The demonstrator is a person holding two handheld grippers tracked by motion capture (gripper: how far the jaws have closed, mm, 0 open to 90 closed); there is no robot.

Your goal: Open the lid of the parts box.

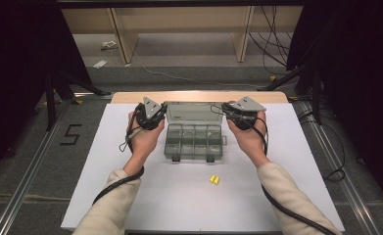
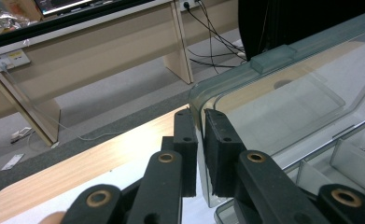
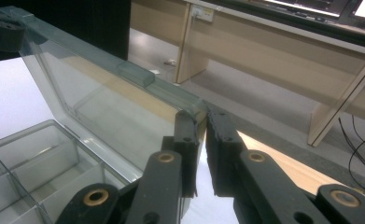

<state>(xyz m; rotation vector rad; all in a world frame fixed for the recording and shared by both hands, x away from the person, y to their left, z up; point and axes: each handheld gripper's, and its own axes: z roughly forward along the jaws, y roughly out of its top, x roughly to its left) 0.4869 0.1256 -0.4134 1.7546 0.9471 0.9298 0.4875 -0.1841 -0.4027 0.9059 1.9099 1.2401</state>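
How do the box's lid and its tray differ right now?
The lid stands raised at the back, while the tray lies flat on the table. The lid is one undivided panel; the tray is split into compartments. The left gripper and right gripper each pinch a lid corner; nothing grips the tray. Both are clear, grey-tinted plastic.

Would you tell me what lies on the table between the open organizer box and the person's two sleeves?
A small yellow object lies on the white table there, seen in the high view.

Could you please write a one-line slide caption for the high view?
Left gripper and right gripper pinch the raised clear lid of an empty compartment box; a small yellow piece lies nearby.
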